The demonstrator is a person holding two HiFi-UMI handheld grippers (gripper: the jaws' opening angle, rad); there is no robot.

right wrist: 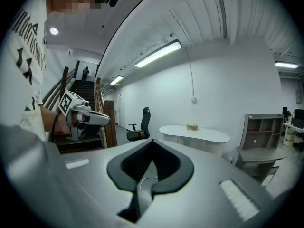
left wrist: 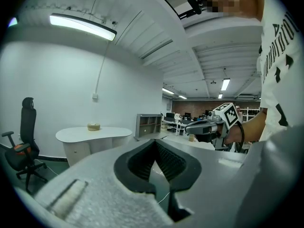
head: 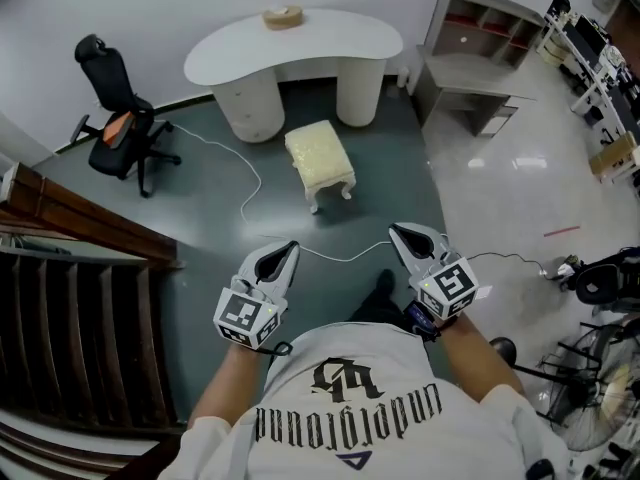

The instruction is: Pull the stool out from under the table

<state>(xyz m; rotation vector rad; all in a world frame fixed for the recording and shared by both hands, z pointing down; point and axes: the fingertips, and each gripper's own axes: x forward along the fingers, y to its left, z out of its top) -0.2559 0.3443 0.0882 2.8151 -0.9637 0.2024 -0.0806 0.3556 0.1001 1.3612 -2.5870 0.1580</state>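
Both grippers, the left gripper [head: 290, 250] and the right gripper [head: 397, 233], are closed and empty. The stool [head: 320, 156] stands just in front of the table [head: 300, 40], well apart from them. Approach level, open before the seat edge, grip opposite sides, pull straight back.

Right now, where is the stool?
In the head view, the cream stool stands at centre, just in front of the white table's two pedestals, with the black office chair to its left.
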